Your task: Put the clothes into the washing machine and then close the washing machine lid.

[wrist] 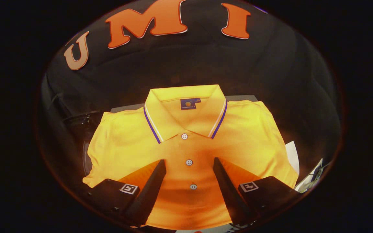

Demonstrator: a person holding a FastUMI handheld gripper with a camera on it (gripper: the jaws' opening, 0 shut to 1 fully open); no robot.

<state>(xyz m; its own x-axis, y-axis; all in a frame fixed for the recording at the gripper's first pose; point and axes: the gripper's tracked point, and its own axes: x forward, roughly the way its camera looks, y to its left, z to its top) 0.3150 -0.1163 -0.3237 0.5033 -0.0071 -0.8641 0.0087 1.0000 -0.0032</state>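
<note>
- Gripper view: the tongs [189, 163] are spread wide, pinching nothing — both fingers [155, 181] hover over the chest of the yellow polo shirt [254, 136].
- The shirt lies folded flat, collar [186, 113] away from the tongs, its button placket [189, 162] running between the fingers.
- A grey desk [241, 98] edge shows behind the collar.

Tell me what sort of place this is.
Probably a staged recording booth, not a real laundry room: black cloth hangs behind, and a folded yellow polo shirt lies laid out on a surface, with the open claw poised over its button placket.
</note>
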